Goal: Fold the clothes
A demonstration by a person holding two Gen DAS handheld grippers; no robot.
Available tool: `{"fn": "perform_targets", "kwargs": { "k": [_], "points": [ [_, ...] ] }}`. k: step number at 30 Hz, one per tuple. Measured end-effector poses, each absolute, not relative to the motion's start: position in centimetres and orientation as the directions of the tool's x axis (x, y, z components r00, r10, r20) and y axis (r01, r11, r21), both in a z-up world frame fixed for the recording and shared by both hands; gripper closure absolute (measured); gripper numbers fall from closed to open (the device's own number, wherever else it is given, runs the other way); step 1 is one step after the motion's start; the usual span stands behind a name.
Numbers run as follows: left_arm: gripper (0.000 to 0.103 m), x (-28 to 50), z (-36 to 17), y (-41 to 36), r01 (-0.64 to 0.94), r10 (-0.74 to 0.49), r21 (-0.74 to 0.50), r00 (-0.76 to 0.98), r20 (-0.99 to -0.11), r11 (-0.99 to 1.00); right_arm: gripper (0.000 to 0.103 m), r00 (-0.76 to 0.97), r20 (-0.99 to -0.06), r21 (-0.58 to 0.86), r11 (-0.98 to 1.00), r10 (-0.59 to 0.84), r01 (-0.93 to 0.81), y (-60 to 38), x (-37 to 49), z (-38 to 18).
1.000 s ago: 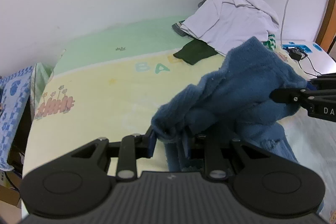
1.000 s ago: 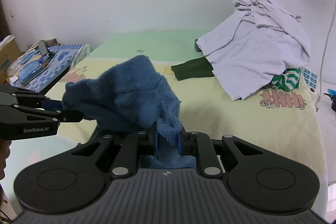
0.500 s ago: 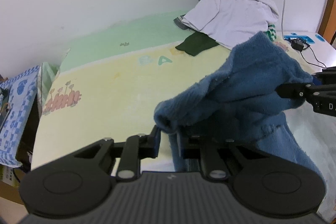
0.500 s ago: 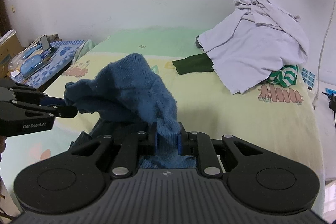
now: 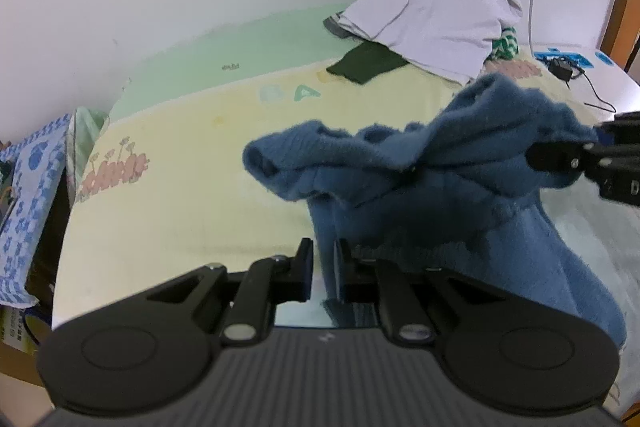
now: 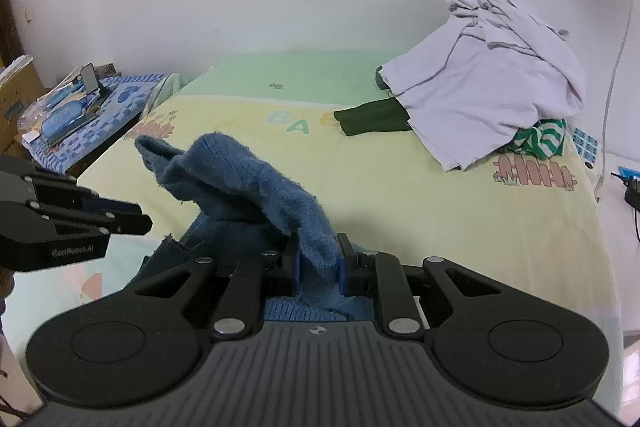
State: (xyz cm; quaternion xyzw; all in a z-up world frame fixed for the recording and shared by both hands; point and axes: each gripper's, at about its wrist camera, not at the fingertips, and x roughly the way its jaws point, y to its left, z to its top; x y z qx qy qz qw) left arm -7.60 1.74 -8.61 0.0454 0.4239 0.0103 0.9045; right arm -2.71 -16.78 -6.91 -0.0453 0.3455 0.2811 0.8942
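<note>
A blue knitted sweater hangs bunched between my two grippers above the yellow cartoon bed sheet. The left gripper is shut to a narrow gap on a thin strip of it. A rolled cuff end droops forward, away from the fingers. My right gripper is shut on a thick fold of the sweater, whose lower part lies under it. From the left wrist, the right gripper comes in from the right with fabric draped over its tip. The left gripper shows at the left of the right wrist view.
A pile of white clothes sits at the bed's far right against the wall, over a dark green garment and a green striped one. A blue-patterned side table with small items stands left. A charger and cable lie right.
The two grippers have drawn apart and the sweater now stretches wider and lower between them. The cuff end has flopped farther from the left gripper, whose jaws stand closer together.
</note>
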Motion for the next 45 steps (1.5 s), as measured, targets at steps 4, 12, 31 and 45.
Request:
{"fn": "perform_targets", "kwargs": {
  "k": [4, 12, 31, 45],
  "points": [
    [0.093, -7.6, -9.0, 2.1, 0.038, 0.054, 0.102, 0.638, -0.768, 0.994, 0.086, 0.603, -0.643, 0.136, 0.845, 0.472, -0.517, -17.1, -2.5, -6.8],
    [0.071, -8.6, -9.9, 2.7, 0.143, 0.014, 0.153, 0.686, -0.727, 0.978, 0.086, 0.601, -0.637, 0.150, 0.842, 0.483, -0.517, -17.6, -2.5, -6.1],
    [0.044, -6.5, -8.7, 2.6, 0.385, -0.047, 0.437, 0.792, -0.609, 0.813, 0.086, 0.583, -0.654, 0.146, 0.836, 0.483, -0.529, -17.7, -1.9, -6.4],
    [0.073, -5.9, -9.5, 2.2, 0.432, -0.075, 0.426, 0.767, -0.637, 0.795, 0.086, 0.572, -0.663, 0.151, 0.834, 0.484, -0.531, -18.2, -1.0, -6.5]
  ]
}}
